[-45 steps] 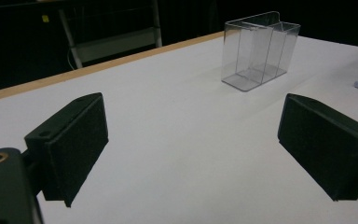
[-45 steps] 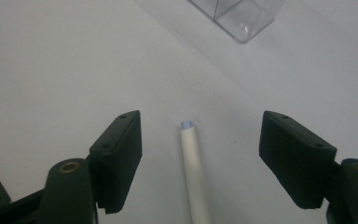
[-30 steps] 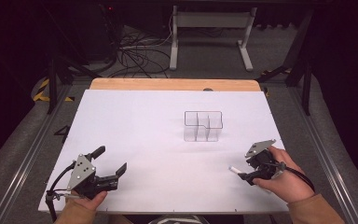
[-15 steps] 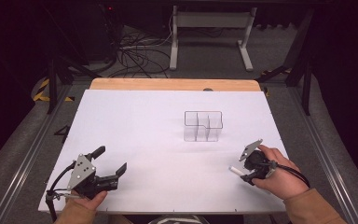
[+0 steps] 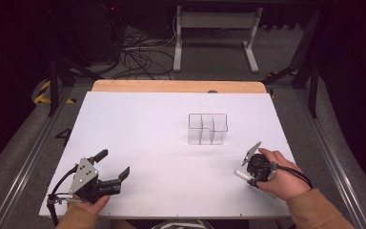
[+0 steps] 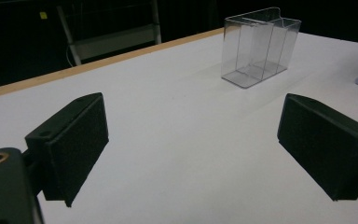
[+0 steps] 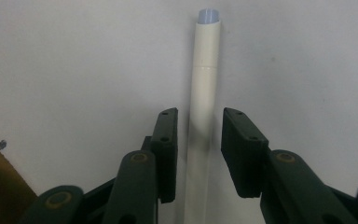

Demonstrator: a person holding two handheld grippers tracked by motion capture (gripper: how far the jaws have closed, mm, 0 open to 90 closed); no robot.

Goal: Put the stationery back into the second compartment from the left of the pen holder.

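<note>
The cream marker pen (image 7: 204, 98) lies flat on the white table (image 5: 152, 138), in front of the clear divided organizer (image 5: 208, 129) and off to its right, on my side of it. Its long axis runs straight out between my right gripper (image 7: 199, 140)'s jaws, grey-blue cap end pointing away from me, so the pads flank the barrel from both sides. Those jaws have just been closing with the pen between them; a sliver of table shows on each side, so I judge them not yet pressing. My right hand is plainly the nearer one. My left gripper (image 6: 191, 144) rests far off to the organizer's left, jaws spread wide with nothing between.
</note>
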